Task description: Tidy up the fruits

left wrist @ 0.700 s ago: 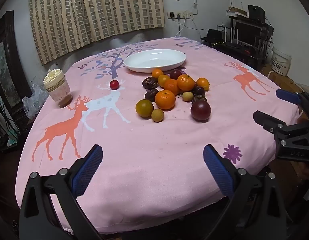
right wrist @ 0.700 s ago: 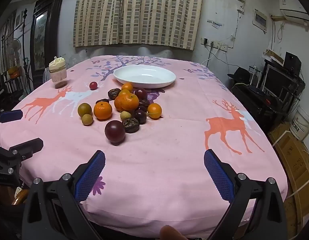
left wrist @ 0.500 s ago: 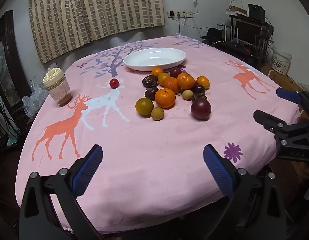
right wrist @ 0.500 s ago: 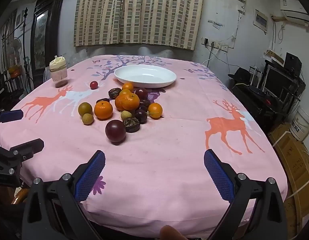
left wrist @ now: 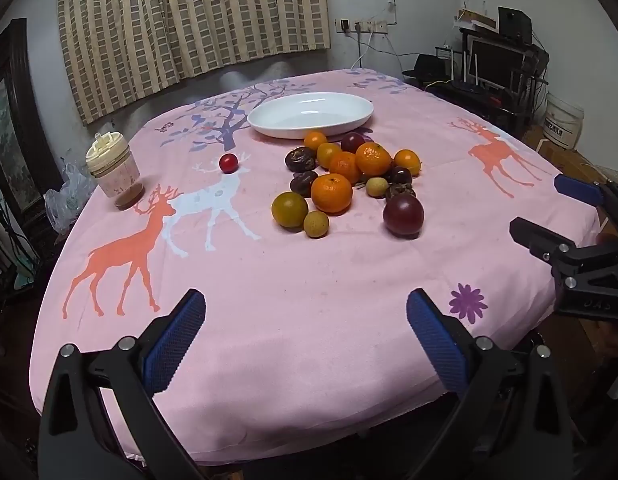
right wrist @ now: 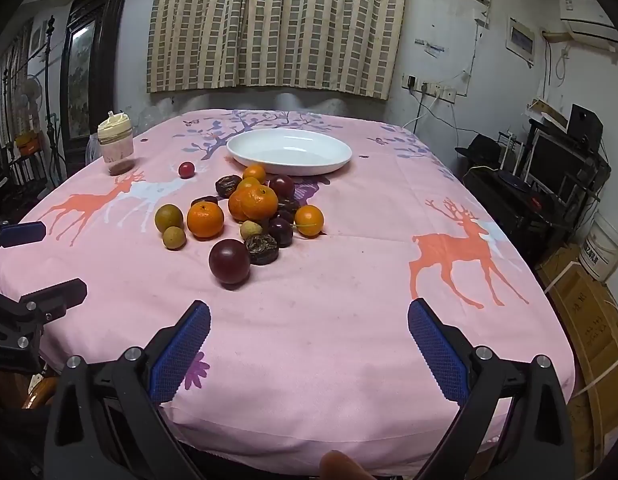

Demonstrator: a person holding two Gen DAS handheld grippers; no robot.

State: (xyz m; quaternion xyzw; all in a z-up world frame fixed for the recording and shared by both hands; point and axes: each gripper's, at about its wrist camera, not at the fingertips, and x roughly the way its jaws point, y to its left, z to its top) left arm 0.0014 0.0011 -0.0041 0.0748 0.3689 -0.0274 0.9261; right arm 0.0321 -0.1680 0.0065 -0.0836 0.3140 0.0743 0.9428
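Note:
A pile of fruit [left wrist: 349,176] [right wrist: 249,212] lies mid-table: several oranges, dark wrinkled fruits, small yellow-green ones and a big purple plum [left wrist: 403,215] [right wrist: 229,261] nearest me. A lone red cherry tomato [left wrist: 228,163] [right wrist: 186,169] sits apart on the left. Behind the pile stands an empty white oval dish [left wrist: 311,114] [right wrist: 289,151]. My left gripper [left wrist: 305,320] hovers open over the near table edge, nothing between its blue pads. My right gripper [right wrist: 309,332] is open too, short of the plum; in the left wrist view it [left wrist: 549,212] shows at the right edge.
A pink tablecloth with deer prints [left wrist: 269,280] covers the round table. A lidded jar [left wrist: 113,170] [right wrist: 115,148] stands at the far left. Shelves with electronics [right wrist: 557,184] and a bucket [right wrist: 603,248] stand to the right, a dark cabinet [right wrist: 85,72] to the left.
Both views have crept slightly nearer to the fruit pile; the grippers stay open and no fruit has moved.

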